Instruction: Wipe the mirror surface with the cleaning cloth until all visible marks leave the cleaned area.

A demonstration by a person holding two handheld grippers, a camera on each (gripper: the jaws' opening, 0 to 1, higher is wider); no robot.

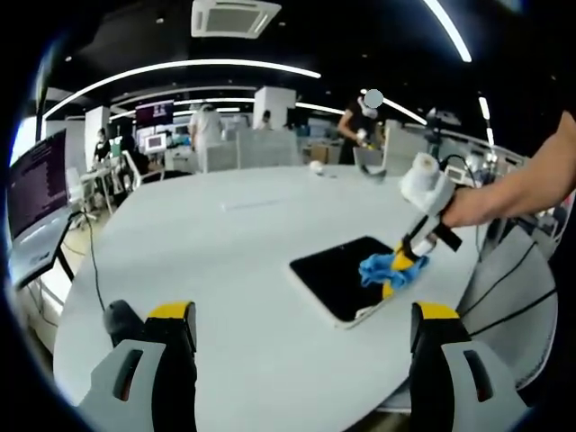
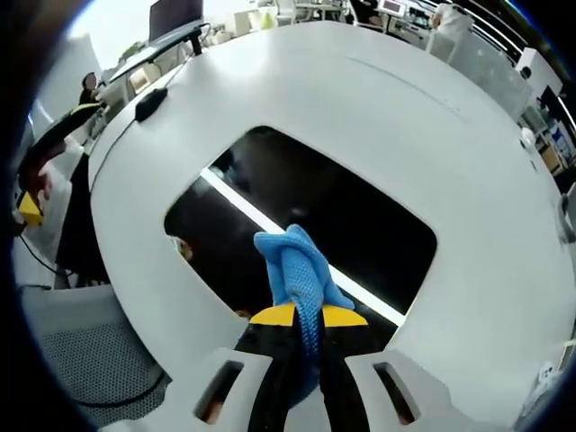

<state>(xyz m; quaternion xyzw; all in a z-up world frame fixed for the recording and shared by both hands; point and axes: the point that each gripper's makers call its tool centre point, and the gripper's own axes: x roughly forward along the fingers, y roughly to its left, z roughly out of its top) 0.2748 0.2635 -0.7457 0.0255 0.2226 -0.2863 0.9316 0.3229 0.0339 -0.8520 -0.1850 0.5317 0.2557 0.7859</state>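
A dark rectangular mirror (image 1: pixel 342 274) lies flat on the white table (image 1: pixel 225 243), right of centre in the left gripper view. My right gripper (image 1: pixel 402 269), held by a person's hand, presses a blue cleaning cloth (image 1: pixel 389 270) onto the mirror's right edge. In the right gripper view the mirror (image 2: pixel 360 225) reflects a ceiling light, and the blue cloth (image 2: pixel 297 270) is bunched between my right gripper's (image 2: pixel 308 317) yellow-tipped jaws, which are shut on it. My left gripper (image 1: pixel 304 317) hangs open over the table's near edge, well short of the mirror, with nothing between its jaws.
A black computer mouse (image 2: pixel 149 103) lies on the table beyond the mirror in the right gripper view. A monitor (image 1: pixel 36 193) stands at the table's left side. Small white objects (image 1: pixel 317 166) sit at the far edge. People stand at desks in the background.
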